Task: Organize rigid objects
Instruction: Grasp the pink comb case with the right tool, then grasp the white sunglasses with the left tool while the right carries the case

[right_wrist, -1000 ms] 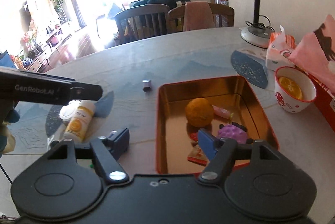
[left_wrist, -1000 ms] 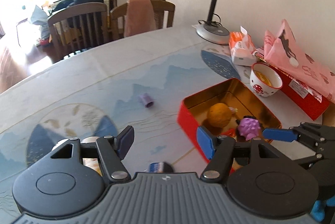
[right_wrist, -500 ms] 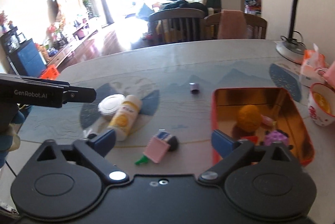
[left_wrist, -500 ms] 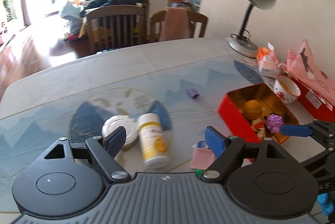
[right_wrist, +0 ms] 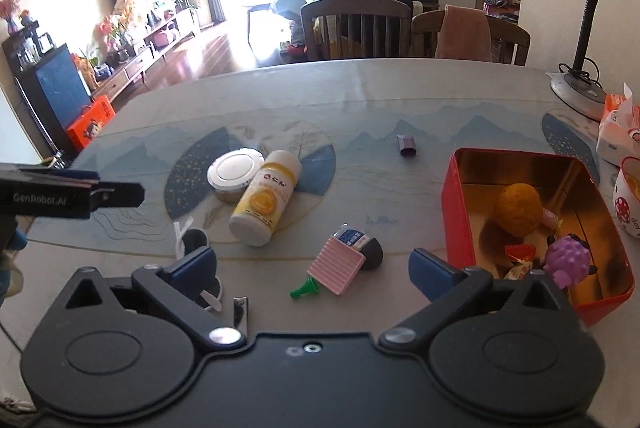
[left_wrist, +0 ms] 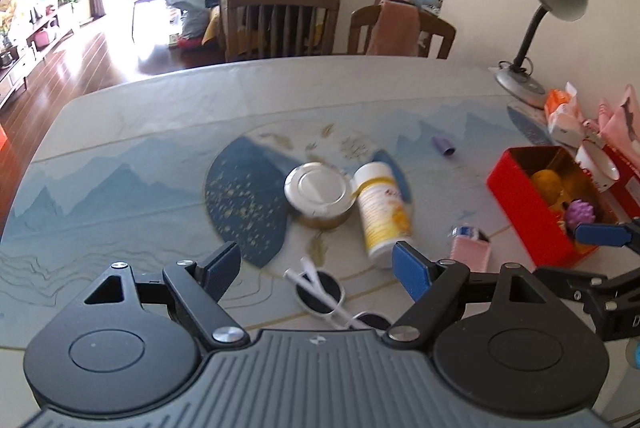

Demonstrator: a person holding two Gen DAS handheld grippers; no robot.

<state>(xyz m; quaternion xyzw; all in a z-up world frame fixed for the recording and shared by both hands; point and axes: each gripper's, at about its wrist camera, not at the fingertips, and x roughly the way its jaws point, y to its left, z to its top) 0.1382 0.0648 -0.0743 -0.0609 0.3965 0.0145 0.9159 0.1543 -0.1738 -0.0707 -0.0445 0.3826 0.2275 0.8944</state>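
Currently both grippers stand empty; the lying bottle is the nearest clear target for your left hand.

Your left gripper (left_wrist: 316, 262) has just been opening and now stands wide with nothing between its pads, only the white-framed sunglasses (left_wrist: 320, 292) on the table (left_wrist: 120, 131) below the gap. Ahead and slightly right of it lies the yellow-and-white bottle (left_wrist: 382, 209) on its side, long axis running away from you, base end toward the gripper, cap end just beside the round jar (left_wrist: 318, 195). Your right gripper (right_wrist: 314, 266) has likewise just been opening, is fully spread and holds nothing; from it the bottle (right_wrist: 266, 203) lies ahead-left, while the pink ribbed item (right_wrist: 336, 266) sits directly ahead. Destination is judged to be the red tin (right_wrist: 452, 203), right of both grippers. Approach across the bottle's width, not along it.
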